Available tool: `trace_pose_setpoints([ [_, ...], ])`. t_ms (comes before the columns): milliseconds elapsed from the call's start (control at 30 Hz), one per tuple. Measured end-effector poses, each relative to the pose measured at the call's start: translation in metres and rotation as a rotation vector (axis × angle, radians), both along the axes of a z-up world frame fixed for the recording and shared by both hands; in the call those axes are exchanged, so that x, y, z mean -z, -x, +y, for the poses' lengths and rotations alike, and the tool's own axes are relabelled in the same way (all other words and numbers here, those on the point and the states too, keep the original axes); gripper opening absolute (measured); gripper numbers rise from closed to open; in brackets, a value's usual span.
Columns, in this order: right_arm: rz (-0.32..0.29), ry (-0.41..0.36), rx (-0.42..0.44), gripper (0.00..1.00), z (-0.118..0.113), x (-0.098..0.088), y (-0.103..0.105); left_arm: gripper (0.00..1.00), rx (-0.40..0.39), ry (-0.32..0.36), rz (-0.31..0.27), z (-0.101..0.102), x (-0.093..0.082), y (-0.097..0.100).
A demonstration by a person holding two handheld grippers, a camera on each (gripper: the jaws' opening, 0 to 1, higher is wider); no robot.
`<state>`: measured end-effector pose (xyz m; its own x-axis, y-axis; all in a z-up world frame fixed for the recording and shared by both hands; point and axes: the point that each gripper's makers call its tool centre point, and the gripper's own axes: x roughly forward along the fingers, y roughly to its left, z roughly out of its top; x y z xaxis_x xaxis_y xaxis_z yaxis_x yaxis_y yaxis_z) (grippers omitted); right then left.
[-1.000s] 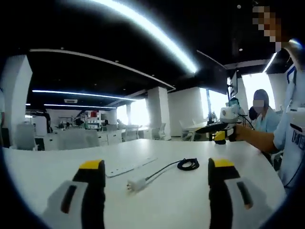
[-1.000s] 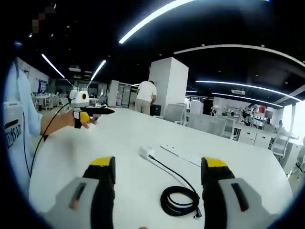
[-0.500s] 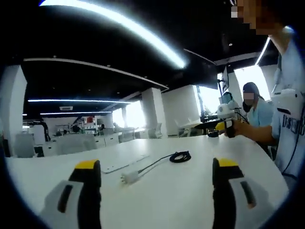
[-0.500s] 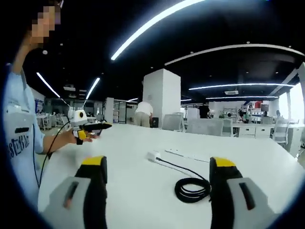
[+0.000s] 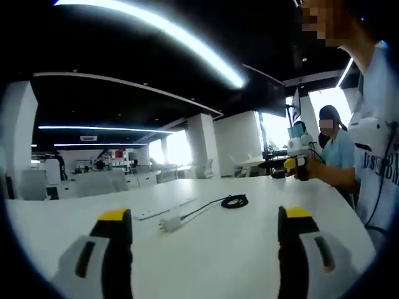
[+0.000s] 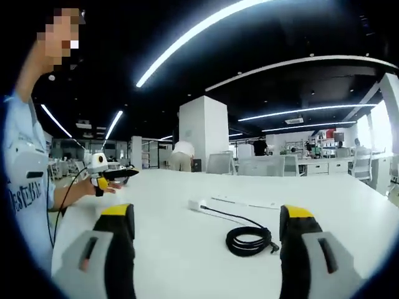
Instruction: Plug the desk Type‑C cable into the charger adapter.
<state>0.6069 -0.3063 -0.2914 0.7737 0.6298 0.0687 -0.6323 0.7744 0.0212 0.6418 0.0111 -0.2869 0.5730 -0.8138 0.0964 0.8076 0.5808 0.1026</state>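
Observation:
A white charger adapter (image 5: 171, 222) lies on the white table (image 5: 237, 249), its prongs pointing toward me. A thin black cable runs from it to a small black coil (image 5: 234, 201). My left gripper (image 5: 204, 213) is open above the table's near part, with the adapter ahead between its jaws. In the right gripper view the adapter (image 6: 197, 204) and the coil (image 6: 249, 240), with a loose plug end, lie ahead of my open right gripper (image 6: 207, 210). Whether the cable sits in the adapter I cannot tell.
A flat white strip (image 5: 163, 210) lies just behind the adapter (image 6: 246, 202). The right gripper (image 5: 293, 163) shows in a hand at the right; the left gripper (image 6: 103, 174) shows at the left. A person in pale blue stands at the table's edge (image 6: 25, 180). Chairs and desks stand beyond.
Both views have shifted and dropped closer to table height as the hands moved. The adapter, cable and strip lie where they were. Both grippers stay open.

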Motion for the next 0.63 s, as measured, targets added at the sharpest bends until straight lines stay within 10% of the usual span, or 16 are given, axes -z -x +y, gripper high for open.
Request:
trace_pose_setpoints([
  [633,0.019,0.015,0.013,0.97,-0.0077,0.0078,-0.0011,0.96,0.003,0.0,0.015,0.0061,0.0075,0.0034],
])
